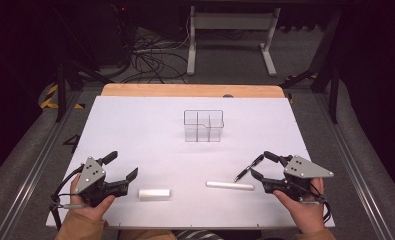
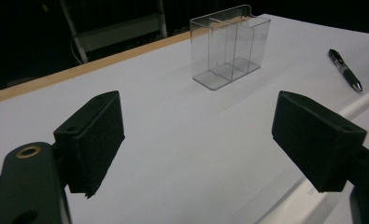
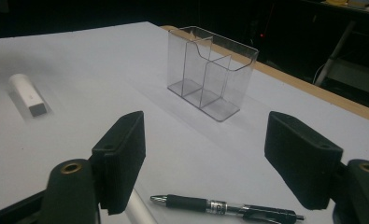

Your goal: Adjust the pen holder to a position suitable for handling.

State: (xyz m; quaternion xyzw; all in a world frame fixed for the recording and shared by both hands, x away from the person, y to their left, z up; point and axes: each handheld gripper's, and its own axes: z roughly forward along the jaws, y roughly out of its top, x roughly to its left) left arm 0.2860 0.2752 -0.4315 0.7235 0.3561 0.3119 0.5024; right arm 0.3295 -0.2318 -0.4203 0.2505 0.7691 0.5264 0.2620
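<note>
Now both jaws gape empty: the right hand-held gripper [image 1: 259, 165] hovers just beside the black pen [image 1: 249, 167], and the left hand-held gripper [image 1: 121, 166] hovers near the white block [image 1: 154, 193] on the tabletop [image 1: 150, 130].

The clear holder [image 1: 203, 126] stands mid-table, with the black pen [image 1: 249, 167], white stick [image 1: 230, 185] and block [image 1: 154, 194] lying nearer the person

a clear divided holder [image 1: 203, 126] stands mid-table, beyond a white block [image 1: 154, 194].

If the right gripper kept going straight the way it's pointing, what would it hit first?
Probably the black pen, lying just ahead of the right gripper under its open jaws; if it passed above that, the clear organizer comes next.
</note>
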